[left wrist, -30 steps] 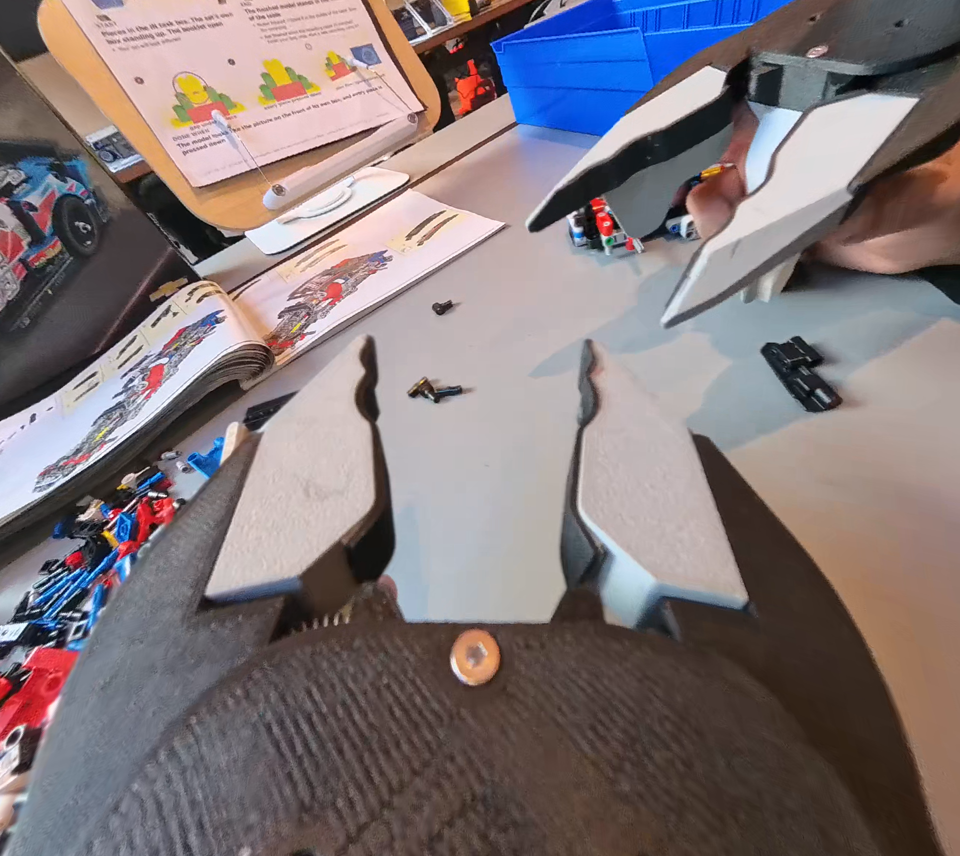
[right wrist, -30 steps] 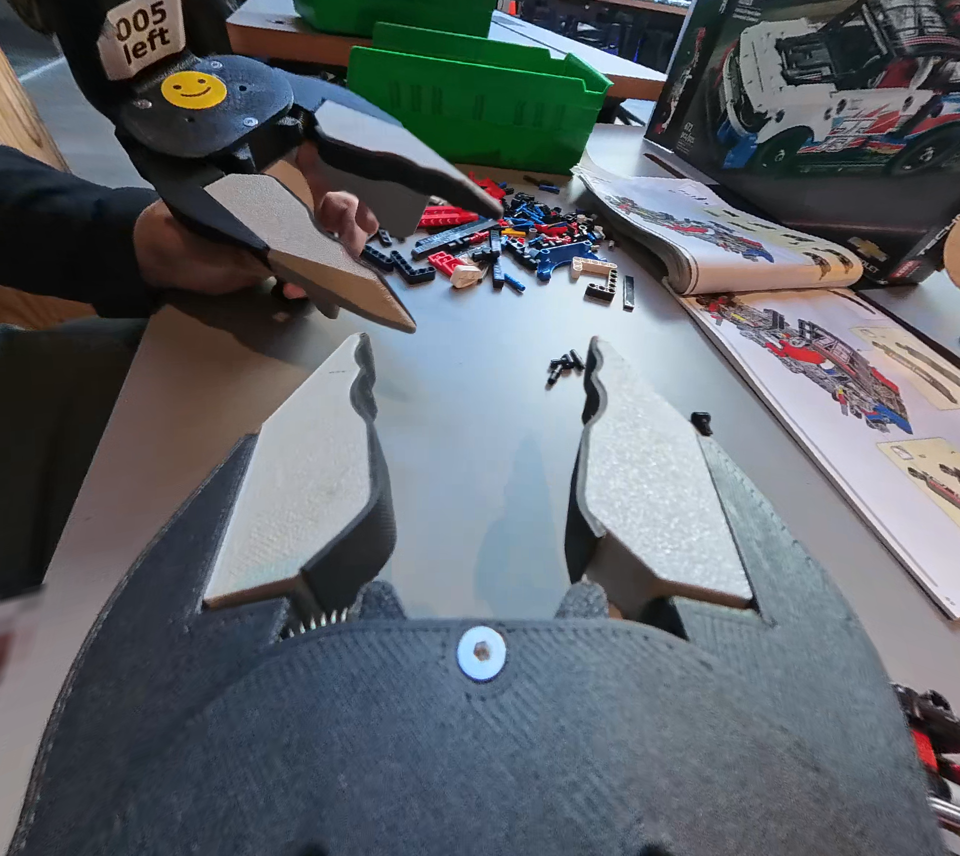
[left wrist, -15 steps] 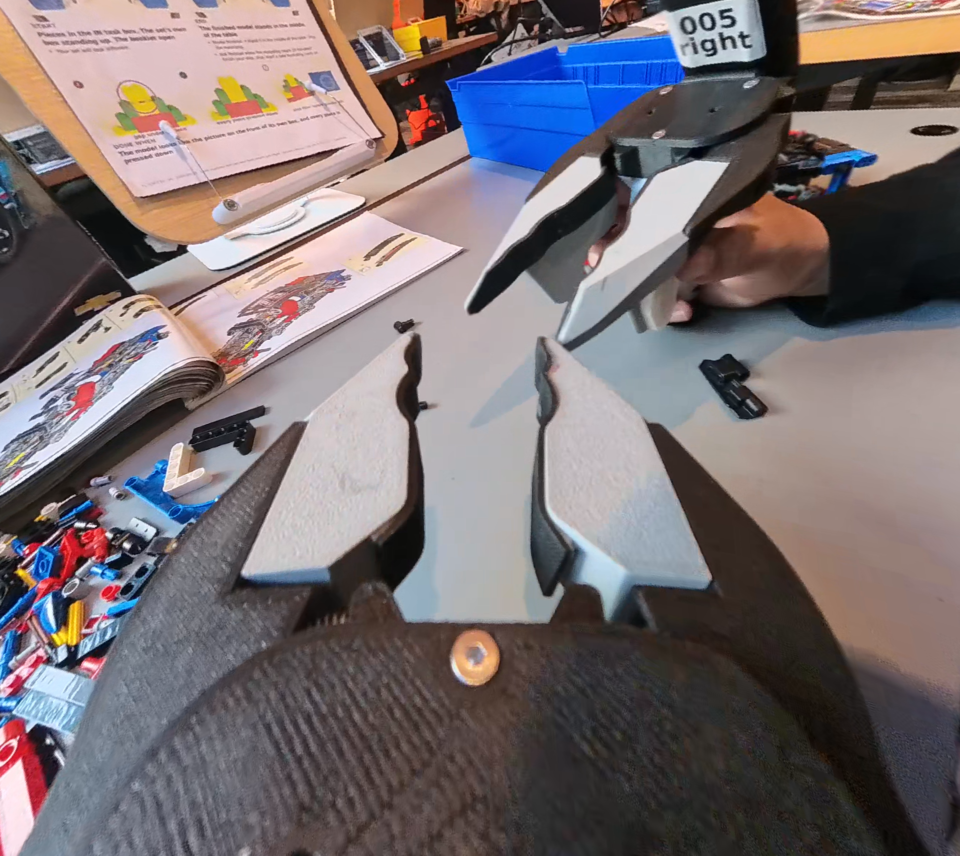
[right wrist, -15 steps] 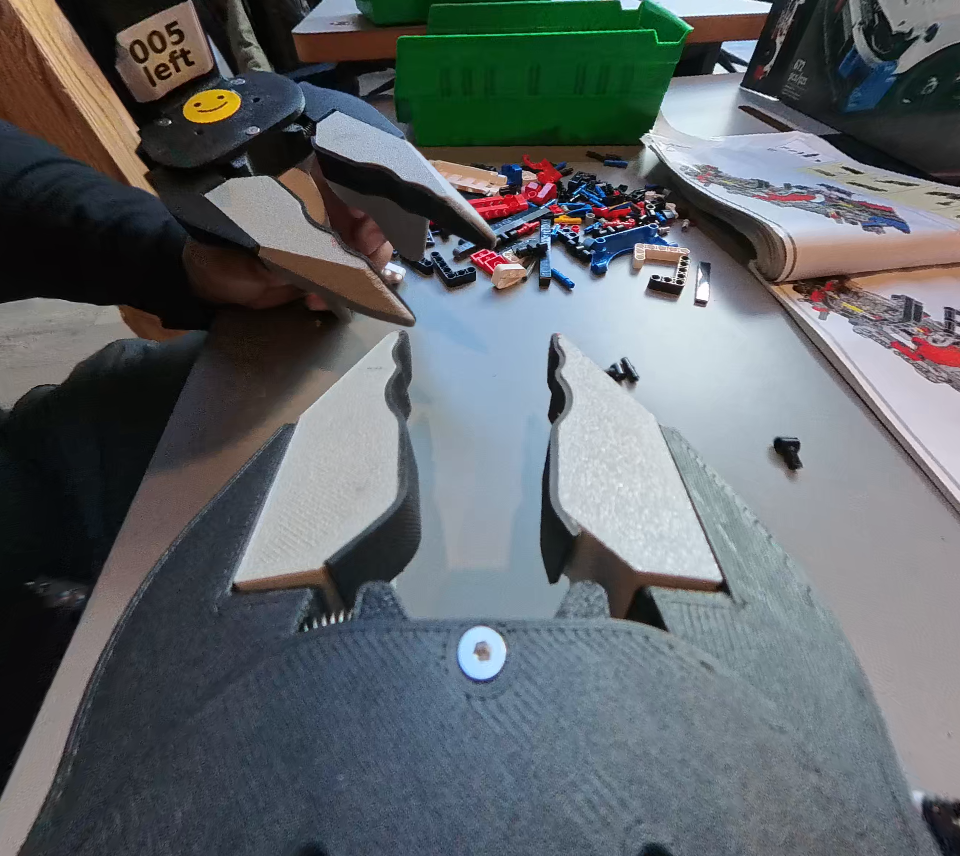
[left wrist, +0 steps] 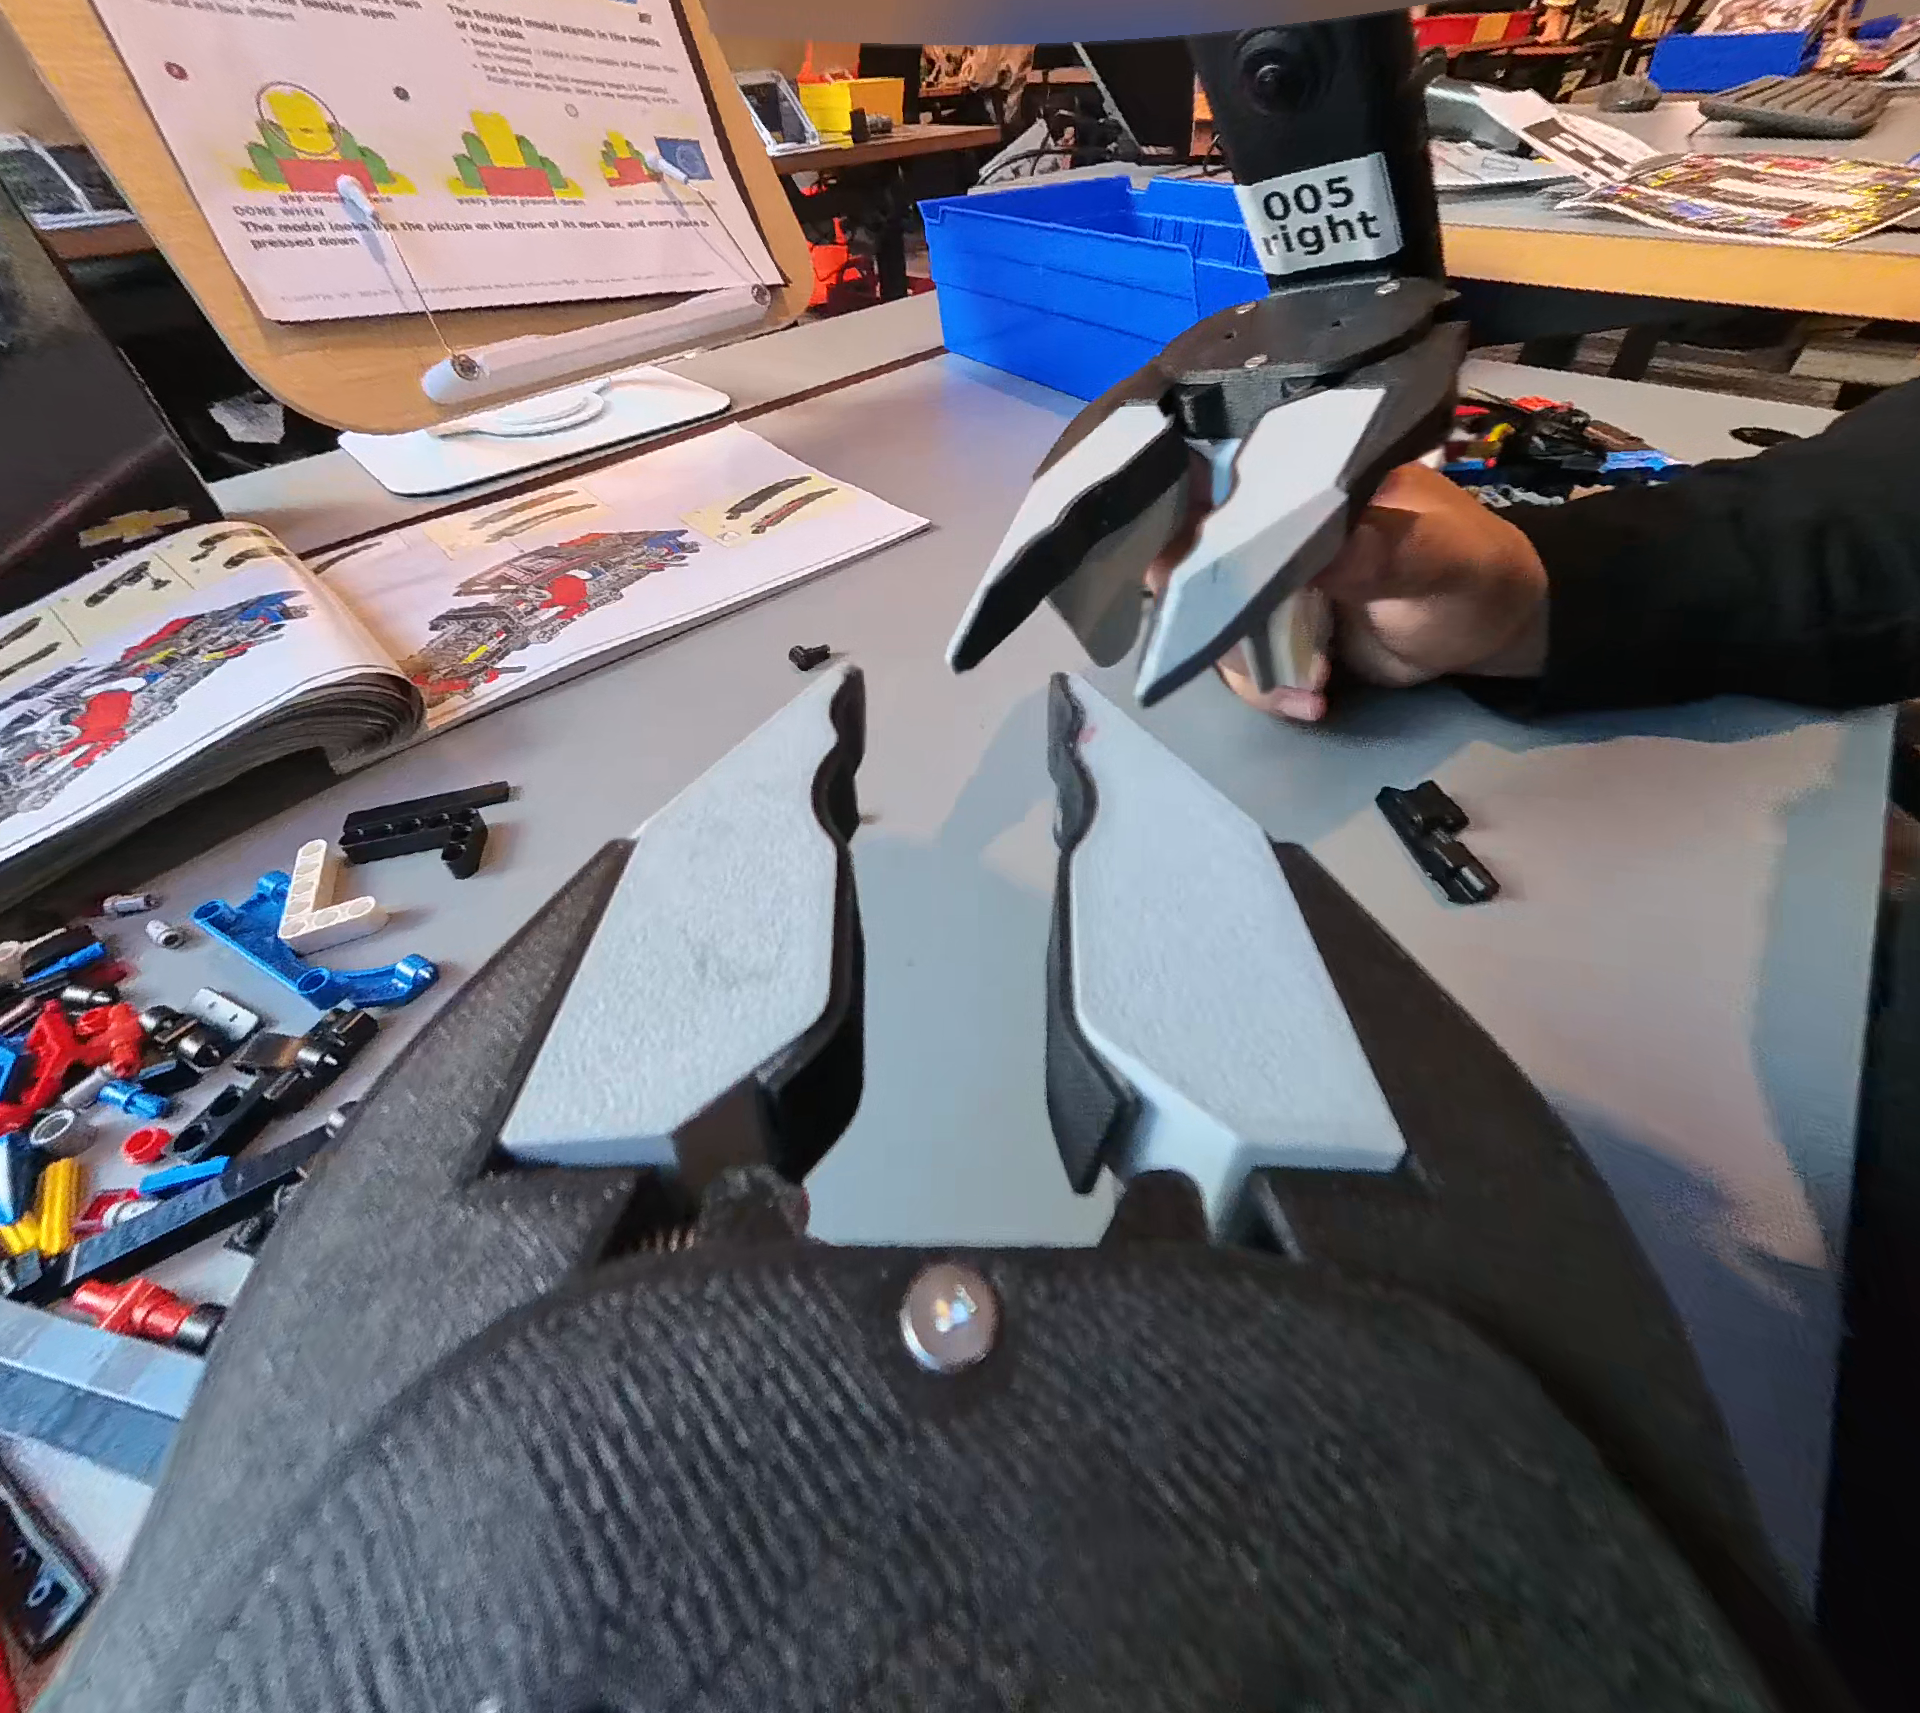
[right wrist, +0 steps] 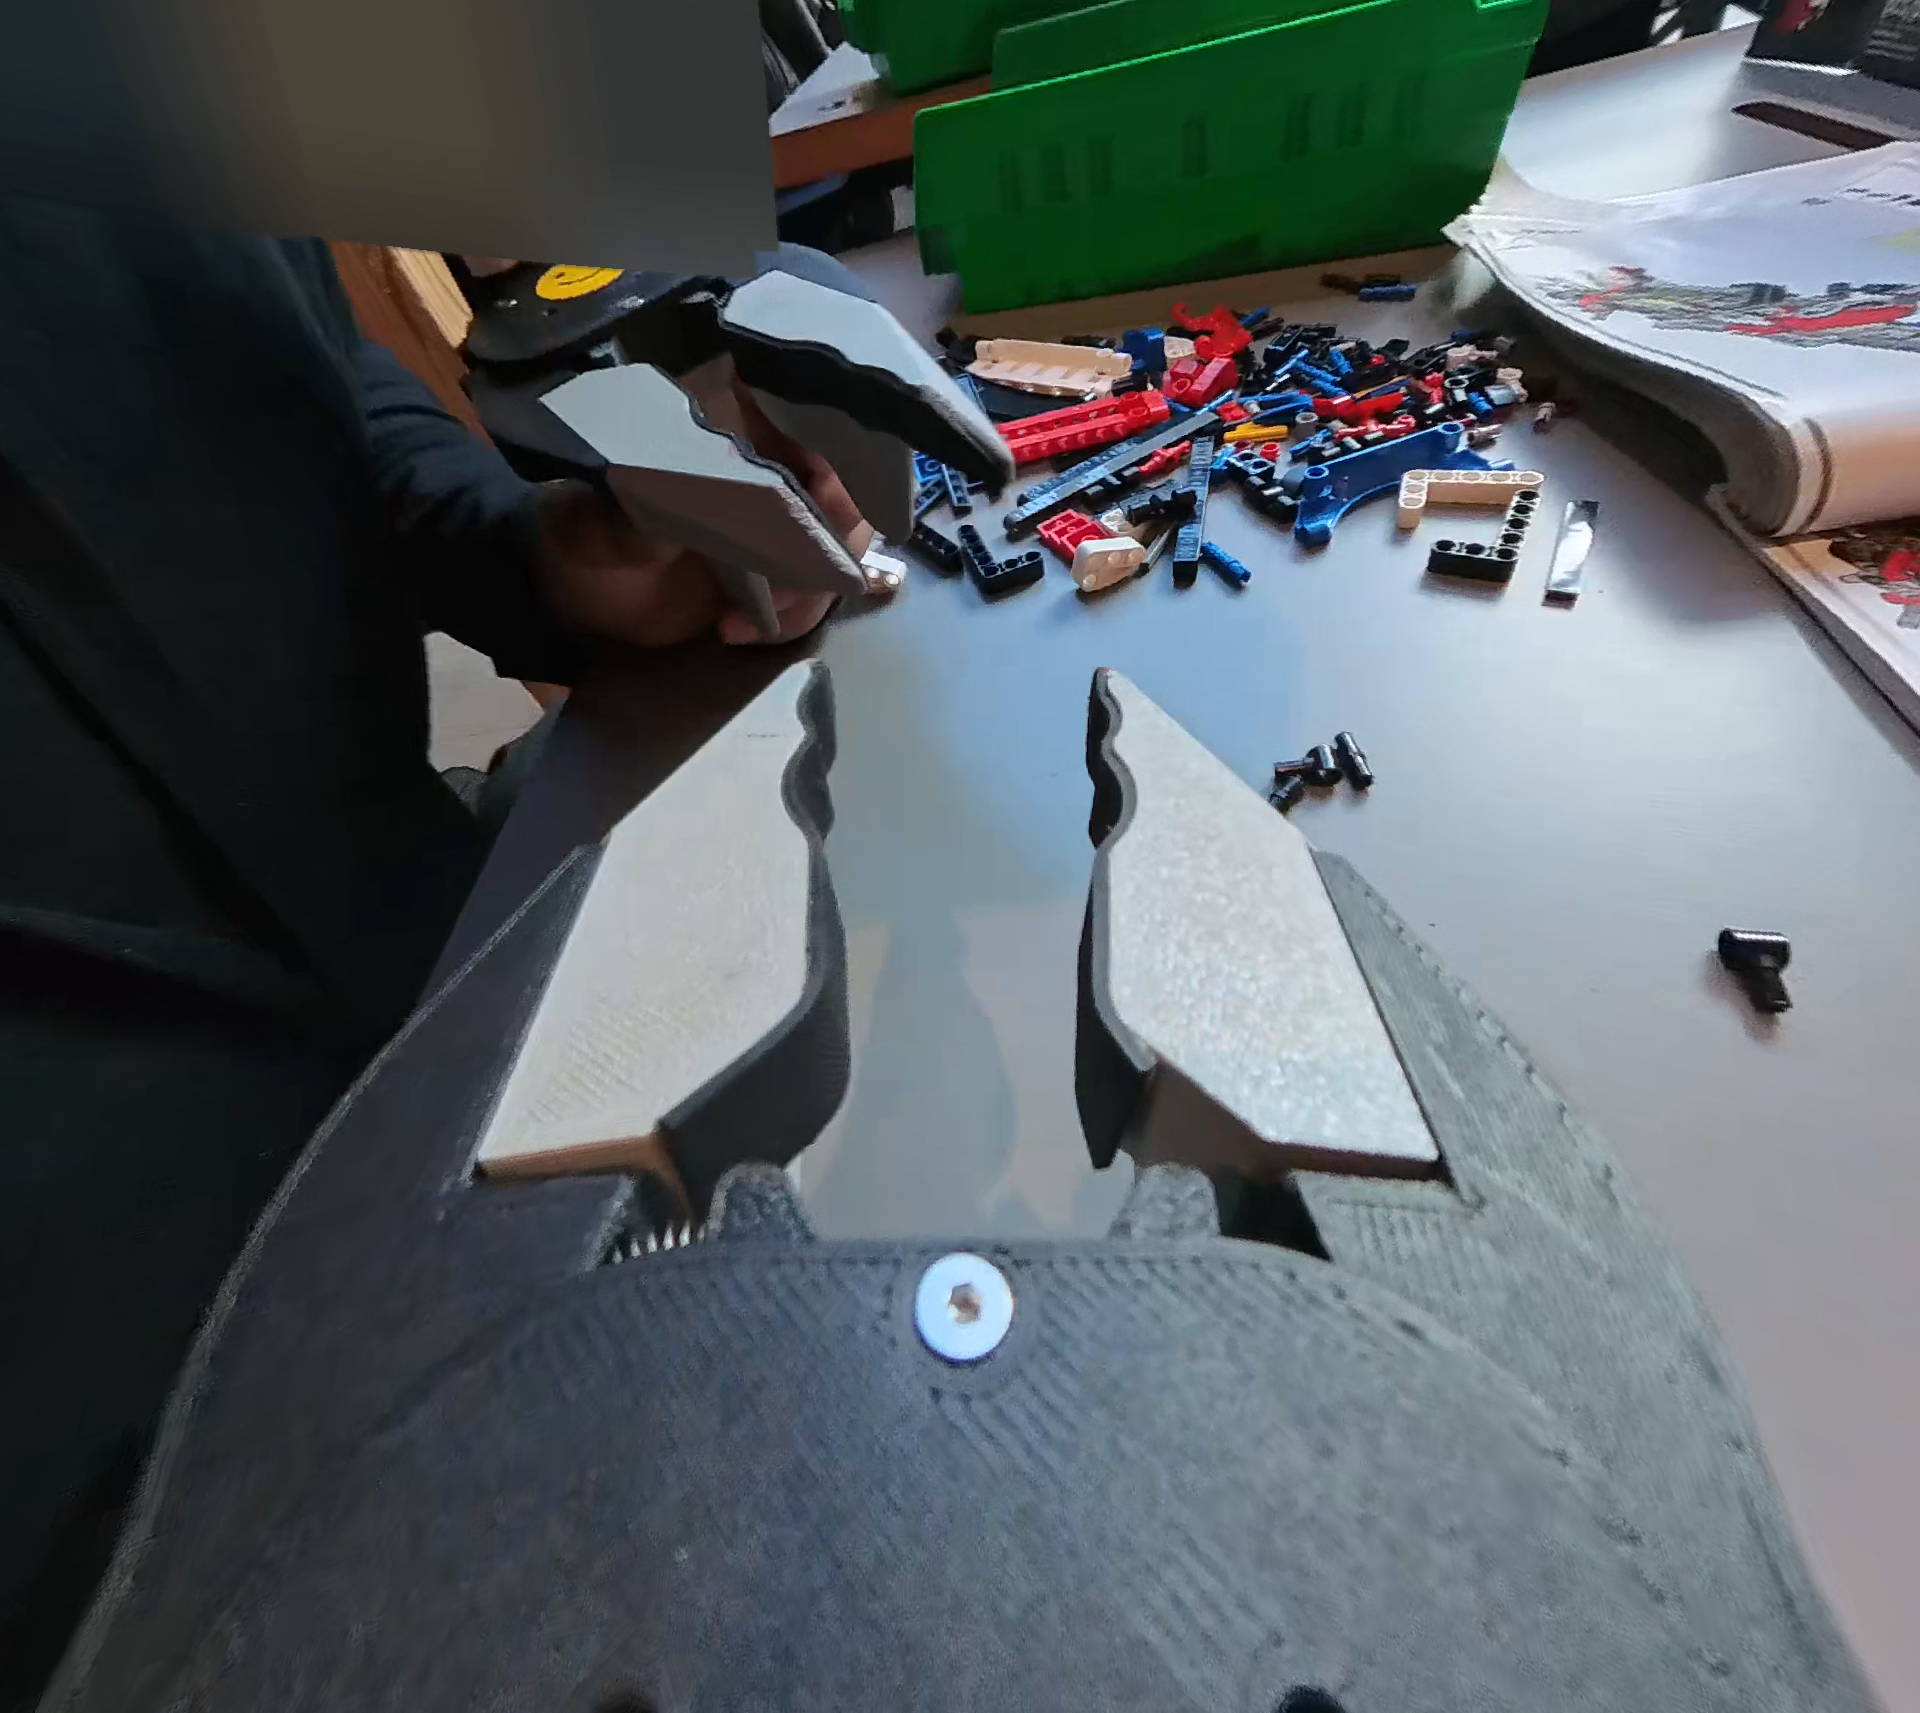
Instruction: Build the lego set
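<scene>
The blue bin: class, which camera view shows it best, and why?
The left wrist view. The blue bin stands there at the far side of the table, partly behind the right gripper. The right wrist view shows none of it, only green bins.

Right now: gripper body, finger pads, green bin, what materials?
Right gripper body: looks like matte black 3D-printed plastic, going by its ribbed layer lines. Finger pads: grey and finely grainy, maybe rubber or foam. Green bin: semi-gloss moulded plastic with ribbed walls.
</scene>
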A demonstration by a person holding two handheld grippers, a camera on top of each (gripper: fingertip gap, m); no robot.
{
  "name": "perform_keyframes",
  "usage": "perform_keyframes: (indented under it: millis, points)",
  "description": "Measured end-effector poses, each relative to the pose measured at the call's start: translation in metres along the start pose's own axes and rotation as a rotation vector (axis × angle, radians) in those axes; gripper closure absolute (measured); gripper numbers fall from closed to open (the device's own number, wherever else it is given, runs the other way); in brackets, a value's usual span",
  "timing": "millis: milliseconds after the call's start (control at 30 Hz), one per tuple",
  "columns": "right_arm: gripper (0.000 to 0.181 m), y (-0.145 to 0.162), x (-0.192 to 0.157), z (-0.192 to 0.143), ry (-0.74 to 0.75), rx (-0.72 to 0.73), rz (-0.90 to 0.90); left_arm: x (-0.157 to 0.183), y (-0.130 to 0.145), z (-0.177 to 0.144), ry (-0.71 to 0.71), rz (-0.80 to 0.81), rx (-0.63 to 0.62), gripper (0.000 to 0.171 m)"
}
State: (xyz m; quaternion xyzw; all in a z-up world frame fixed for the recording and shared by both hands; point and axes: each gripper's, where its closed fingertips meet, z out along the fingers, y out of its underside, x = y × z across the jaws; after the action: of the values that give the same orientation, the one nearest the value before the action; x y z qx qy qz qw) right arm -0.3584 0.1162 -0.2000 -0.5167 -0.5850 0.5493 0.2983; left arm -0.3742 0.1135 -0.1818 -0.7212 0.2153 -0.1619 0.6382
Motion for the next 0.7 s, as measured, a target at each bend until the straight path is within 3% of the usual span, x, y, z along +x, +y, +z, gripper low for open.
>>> perform_keyframes:
  millis: [267,400,633,700]
  points:
    - [0.137,0.007,0.002,0.005,0.070,-0.062,-0.086,0.001,-0.006,-0.006,-0.036,0.048,0.048,0.136]
    - [0.134,0.002,0.008,-0.002,0.154,-0.023,-0.116,-0.003,-0.004,-0.008,-0.070,0.016,0.032,0.121]
    - [0.118,-0.018,0.033,-0.042,0.378,0.097,-0.175,-0.013,0.022,-0.009,-0.158,-0.030,-0.156,0.098]
    - [0.117,-0.021,0.036,-0.047,0.414,0.101,-0.199,-0.004,0.039,-0.007,-0.105,-0.009,-0.277,0.121]
